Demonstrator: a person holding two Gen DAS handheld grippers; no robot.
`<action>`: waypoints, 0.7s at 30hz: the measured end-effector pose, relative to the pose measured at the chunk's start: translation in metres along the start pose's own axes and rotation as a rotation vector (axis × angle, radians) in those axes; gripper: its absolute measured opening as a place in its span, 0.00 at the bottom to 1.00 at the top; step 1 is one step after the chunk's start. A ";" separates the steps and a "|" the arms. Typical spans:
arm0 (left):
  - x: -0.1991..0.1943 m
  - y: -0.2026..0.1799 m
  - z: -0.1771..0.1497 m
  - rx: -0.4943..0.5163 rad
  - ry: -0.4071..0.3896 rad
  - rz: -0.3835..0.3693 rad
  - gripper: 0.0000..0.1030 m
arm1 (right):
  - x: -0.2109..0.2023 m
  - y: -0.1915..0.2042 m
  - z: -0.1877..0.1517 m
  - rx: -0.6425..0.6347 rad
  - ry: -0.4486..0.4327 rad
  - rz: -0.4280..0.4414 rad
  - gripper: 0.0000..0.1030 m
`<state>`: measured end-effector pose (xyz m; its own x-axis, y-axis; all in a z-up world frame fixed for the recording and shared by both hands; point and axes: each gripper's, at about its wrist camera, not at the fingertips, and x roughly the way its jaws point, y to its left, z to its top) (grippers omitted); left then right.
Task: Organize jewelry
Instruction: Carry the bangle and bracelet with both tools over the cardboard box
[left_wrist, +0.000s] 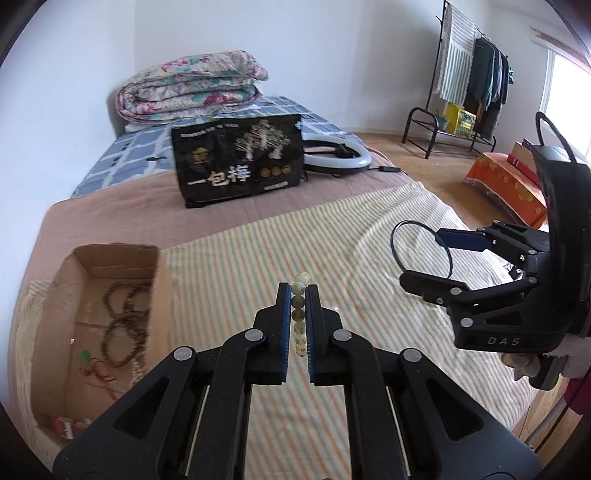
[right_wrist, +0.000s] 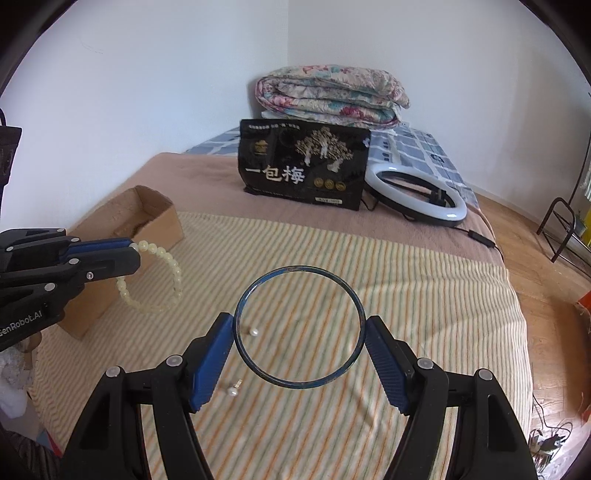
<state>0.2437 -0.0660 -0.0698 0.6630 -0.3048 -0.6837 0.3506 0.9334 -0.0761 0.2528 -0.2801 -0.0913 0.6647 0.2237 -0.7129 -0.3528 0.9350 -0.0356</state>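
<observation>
My left claw (left_wrist: 298, 295) clamps the pale bead bracelet (right_wrist: 162, 273) above the striped blanket (right_wrist: 406, 295); my right claw (right_wrist: 299, 332) pinches the blue bangle (right_wrist: 258, 284) across its width. Two pearl earrings (right_wrist: 254, 332) lie below, the cardboard box (left_wrist: 122, 254) of jewelry further left.

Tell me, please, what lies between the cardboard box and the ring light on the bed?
The black snack bag stands between the cardboard box and ring light, clearest in the right wrist view.

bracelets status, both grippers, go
Left gripper shut on bead bracelet, beside cardboard box. Right gripper shut on blue bangle. Two pearl earrings loose on blanket below.
</observation>
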 end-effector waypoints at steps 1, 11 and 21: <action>-0.004 0.005 0.000 -0.005 -0.003 0.004 0.05 | -0.003 0.006 0.003 -0.007 -0.004 0.004 0.72; -0.038 0.058 -0.007 -0.053 -0.034 0.054 0.05 | -0.012 0.053 0.023 -0.045 -0.031 0.041 0.72; -0.058 0.119 -0.014 -0.102 -0.046 0.113 0.05 | -0.006 0.114 0.042 -0.097 -0.040 0.109 0.72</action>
<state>0.2370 0.0654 -0.0494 0.7252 -0.2026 -0.6581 0.2043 0.9760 -0.0753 0.2359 -0.1631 -0.0616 0.6441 0.3352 -0.6876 -0.4854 0.8738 -0.0287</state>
